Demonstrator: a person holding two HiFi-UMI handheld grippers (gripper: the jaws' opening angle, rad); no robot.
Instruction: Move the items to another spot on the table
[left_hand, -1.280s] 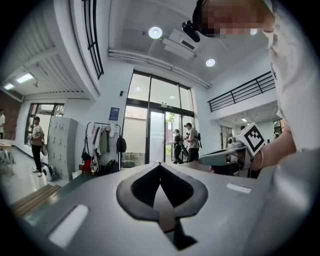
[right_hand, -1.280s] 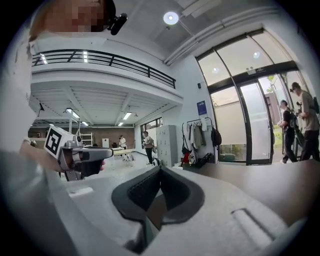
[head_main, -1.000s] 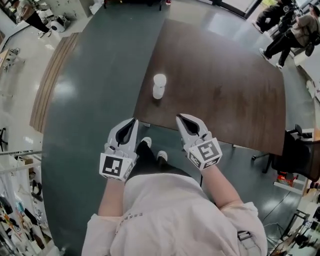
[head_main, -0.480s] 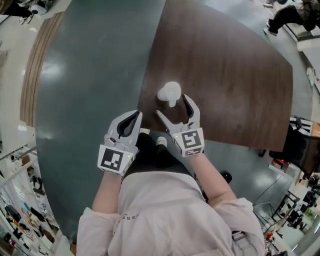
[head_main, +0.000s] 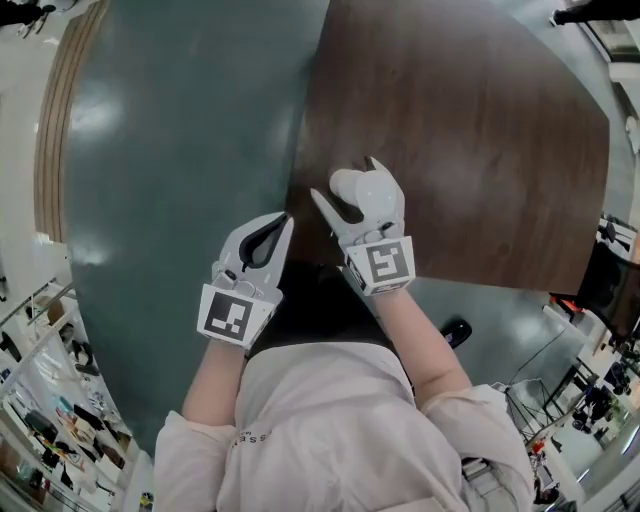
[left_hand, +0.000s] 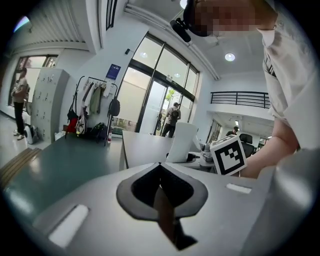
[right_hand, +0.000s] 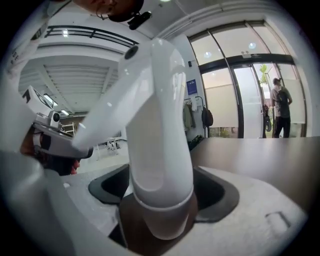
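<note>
A tall white cup stands near the left front corner of the dark brown table. My right gripper has just opened wide, and the cup now stands between its two fingers. In the right gripper view the cup fills the middle, upright, with a gap to the dark pads on both sides. My left gripper is shut with nothing in it, just left of the table's edge and over the floor. From the left gripper view its closed tips point at the cup.
The dark green floor lies left of the table, and the far and right parts of the tabletop carry nothing. A black chair stands off the right edge. People stand by glass doors far off.
Both grippers came forward and down towards the table's corner. The right gripper went from shut to wide open and moved round the cup. The left gripper stayed shut.
</note>
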